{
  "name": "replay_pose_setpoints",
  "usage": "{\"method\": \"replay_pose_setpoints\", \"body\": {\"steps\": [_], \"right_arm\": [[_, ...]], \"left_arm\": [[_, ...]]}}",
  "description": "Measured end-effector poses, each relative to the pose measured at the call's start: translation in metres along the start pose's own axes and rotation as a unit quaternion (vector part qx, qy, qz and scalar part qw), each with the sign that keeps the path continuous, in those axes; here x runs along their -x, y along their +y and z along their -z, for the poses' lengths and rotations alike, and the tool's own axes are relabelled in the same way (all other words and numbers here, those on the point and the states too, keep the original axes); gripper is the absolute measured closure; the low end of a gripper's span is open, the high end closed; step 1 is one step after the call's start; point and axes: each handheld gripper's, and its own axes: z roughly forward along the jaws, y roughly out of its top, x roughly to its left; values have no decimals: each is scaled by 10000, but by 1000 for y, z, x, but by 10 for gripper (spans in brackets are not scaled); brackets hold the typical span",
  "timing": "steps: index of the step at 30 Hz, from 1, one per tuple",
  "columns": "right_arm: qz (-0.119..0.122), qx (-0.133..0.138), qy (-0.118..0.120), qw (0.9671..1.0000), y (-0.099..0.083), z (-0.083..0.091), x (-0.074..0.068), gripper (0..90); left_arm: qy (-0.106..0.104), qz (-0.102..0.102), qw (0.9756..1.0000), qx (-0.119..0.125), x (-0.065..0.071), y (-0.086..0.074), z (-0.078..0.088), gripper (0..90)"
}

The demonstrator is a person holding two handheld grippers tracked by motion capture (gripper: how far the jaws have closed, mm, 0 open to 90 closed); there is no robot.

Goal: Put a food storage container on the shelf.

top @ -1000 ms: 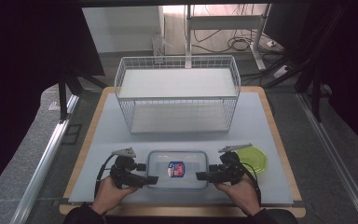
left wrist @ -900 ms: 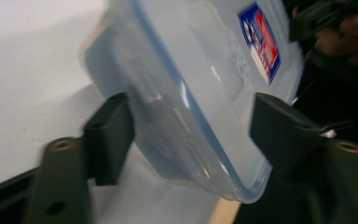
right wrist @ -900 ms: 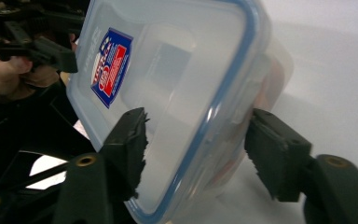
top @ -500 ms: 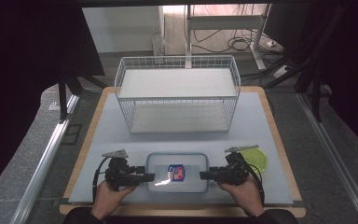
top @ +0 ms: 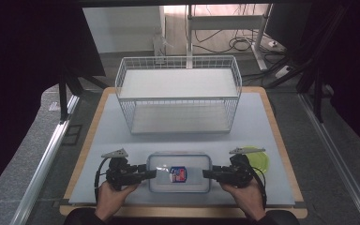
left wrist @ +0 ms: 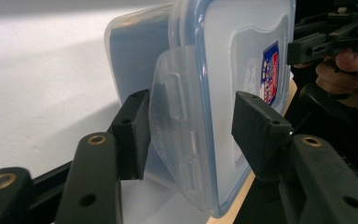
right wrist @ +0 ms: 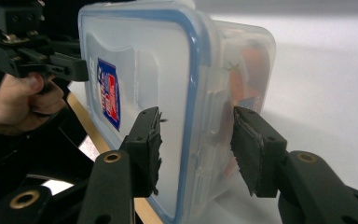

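Note:
A clear plastic container (top: 179, 172) with a blue-rimmed lid and a red and blue label lies at the front middle of the white mat. My left gripper (top: 152, 174) straddles its left end, with the latch flap (left wrist: 177, 121) between the pads. The jaws have just been closing; a gap remains beside one pad (left wrist: 256, 135). My right gripper (top: 206, 173) straddles the right end the same way. Its jaws have also been closing, and one pad (right wrist: 254, 151) still stands clear of the container (right wrist: 144, 56). Something orange shows dimly inside.
A white wire basket (top: 178, 59) with a shelf stands at the back middle of the mat (top: 262, 122). A lime green round lid (top: 258, 157) lies just behind my right hand. The table's wooden front edge (top: 178, 212) runs close below both hands.
Both grippers' jaws have narrowed around the container's ends. The right hand has shifted slightly; the container and the left hand stay where they were.

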Motion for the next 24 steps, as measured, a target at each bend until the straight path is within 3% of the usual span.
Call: {"method": "replay_pose_setpoints", "body": {"steps": [14,24], "right_arm": [[265,222,-7,9994,26,10,-12,537],[457,401,17,9981,66,18,-19,535]], "left_arm": [[80,-226,9993,279,9,27,16,487],[177,-335,9984,430,14,65,28,487]]}}
